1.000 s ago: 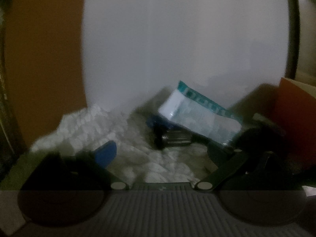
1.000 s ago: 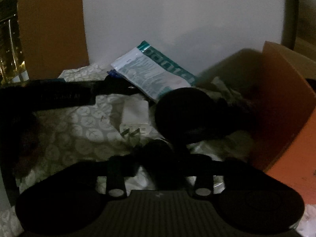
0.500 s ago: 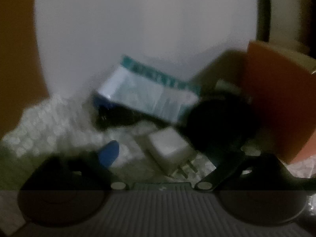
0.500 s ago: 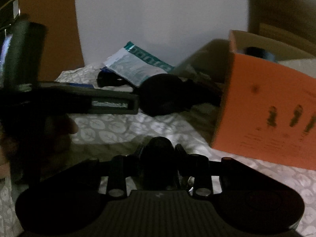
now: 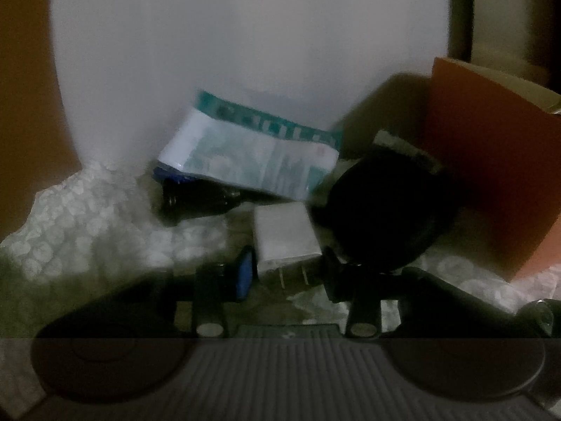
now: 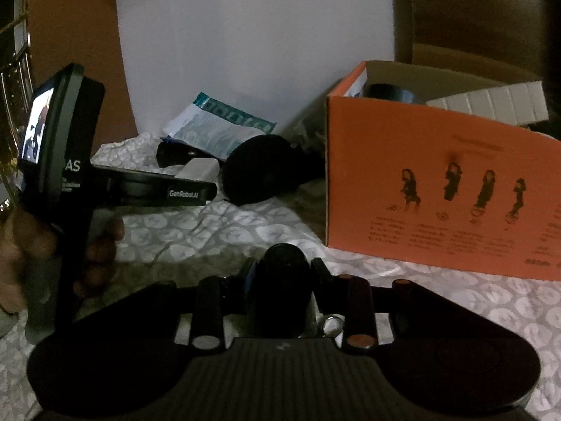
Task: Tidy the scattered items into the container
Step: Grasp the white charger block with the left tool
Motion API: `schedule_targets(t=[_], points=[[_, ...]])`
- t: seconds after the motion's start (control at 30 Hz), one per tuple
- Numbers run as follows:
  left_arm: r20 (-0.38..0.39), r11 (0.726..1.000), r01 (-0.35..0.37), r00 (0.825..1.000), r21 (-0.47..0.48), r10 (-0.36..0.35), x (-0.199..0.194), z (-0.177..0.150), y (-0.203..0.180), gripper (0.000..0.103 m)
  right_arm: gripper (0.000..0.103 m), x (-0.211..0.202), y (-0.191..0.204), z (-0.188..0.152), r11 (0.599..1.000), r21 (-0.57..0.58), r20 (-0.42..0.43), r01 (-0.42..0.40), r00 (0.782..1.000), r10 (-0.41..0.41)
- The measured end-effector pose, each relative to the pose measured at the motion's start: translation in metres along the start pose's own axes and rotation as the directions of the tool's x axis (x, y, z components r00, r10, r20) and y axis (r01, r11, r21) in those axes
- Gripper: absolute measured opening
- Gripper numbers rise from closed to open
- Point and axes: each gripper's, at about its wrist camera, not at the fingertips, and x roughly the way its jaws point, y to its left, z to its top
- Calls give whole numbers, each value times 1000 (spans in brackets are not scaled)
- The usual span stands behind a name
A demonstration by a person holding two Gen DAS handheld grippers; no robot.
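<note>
Right wrist: right claw [image 6: 283, 280] pinching dark cylinder [image 6: 280, 291]; left claw [image 5: 285, 273] level, straddling white charger [image 5: 285, 238].

Left tongs [image 5: 285, 270] parted, right tongs [image 6: 282, 273] clamped

I'm looking at a grey bedspread [image 6: 210, 224] printed with pale leaf shapes; it spreads across the whole lower part of the right wrist view and bunches into rumpled folds [image 5: 87, 217] on the left of the left wrist view. Behind it stands a big white panel [image 6: 252, 35], plain and flat, filling the middle of both views. To its left I see a brown wooden surface [image 6: 70, 17], upright beside the panel. To the right of the panel there's more brown wood [image 6: 466, 10], dim and hard to read. At the far left edge of the right wrist view, some glinting metal bars [image 6: 14, 70], too dark to identify.
</note>
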Motion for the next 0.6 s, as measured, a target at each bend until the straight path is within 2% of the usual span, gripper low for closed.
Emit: schedule_targets(t=[0.37, 0.6], points=[[98, 999, -21, 995, 36, 17, -25, 1, -20, 38, 30, -19, 6, 5, 1000, -1, 60, -7, 998, 8], [158, 999, 8, 987, 42, -15, -51, 10, -31, 38, 29, -37, 5, 14, 1000, -2, 117, -5, 993, 6]])
